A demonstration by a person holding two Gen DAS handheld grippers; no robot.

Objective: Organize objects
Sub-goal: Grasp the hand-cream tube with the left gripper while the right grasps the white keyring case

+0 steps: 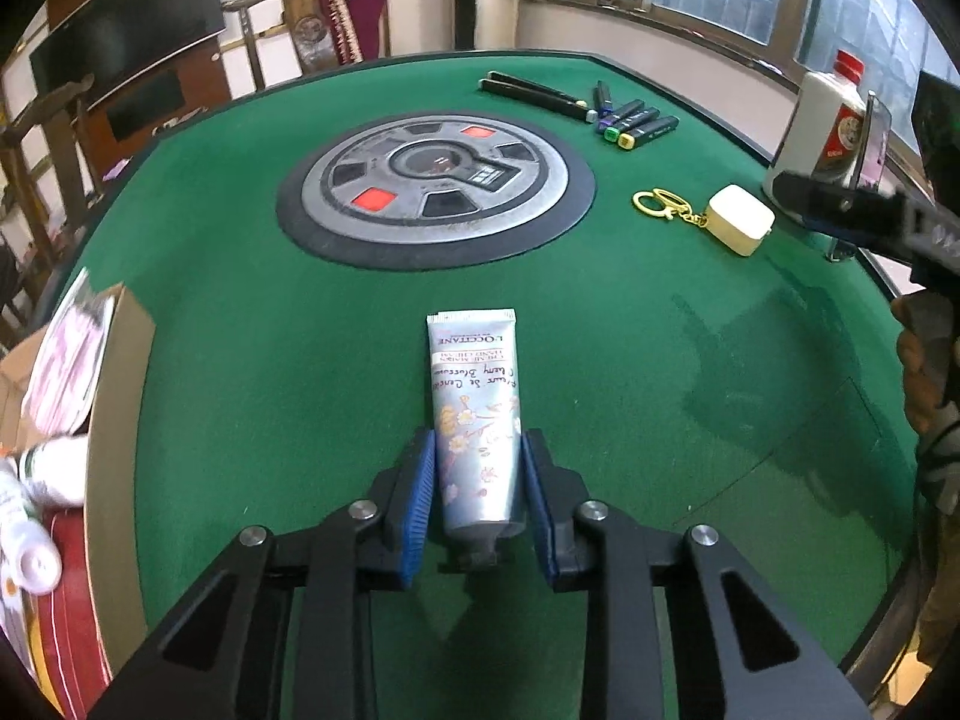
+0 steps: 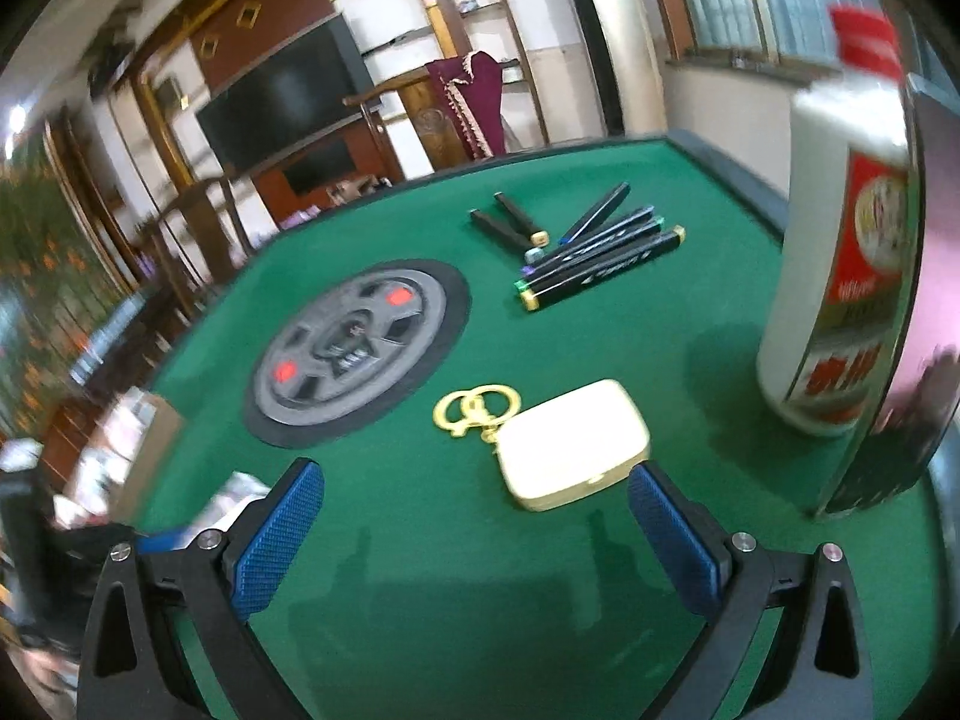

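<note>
Between the left pads: the left gripper (image 1: pixel 478 468) is straddling the cap end of an L'Occitane hand cream tube (image 1: pixel 476 414), blue pads (image 1: pixel 422 480) sitting just beside its sides; whether they are pressing it, I cannot tell.
Tube: it is lying flat on the green felt table (image 1: pixel 240 360), crimped end pointing far, toward the round grey centre console (image 1: pixel 435 180).
Right fingers: the right gripper (image 2: pixel 474 528) is hovering with its fingers spread wide apart, gripping nothing.
Ahead of the right gripper: a cream earbud case (image 2: pixel 573 444) is lying near the right pad, a gold keyring (image 2: pixel 477 408) trailing from its far left corner.
Far side: black marker pens (image 2: pixel 594 255) are lying bunched on the felt.
Right edge: a white bottle with a red cap (image 2: pixel 840 252) is standing upright, a phone (image 2: pixel 900 312) leaning against it.
Left edge: a cardboard box (image 1: pixel 114 420) is holding white tubes (image 1: pixel 36 510).
</note>
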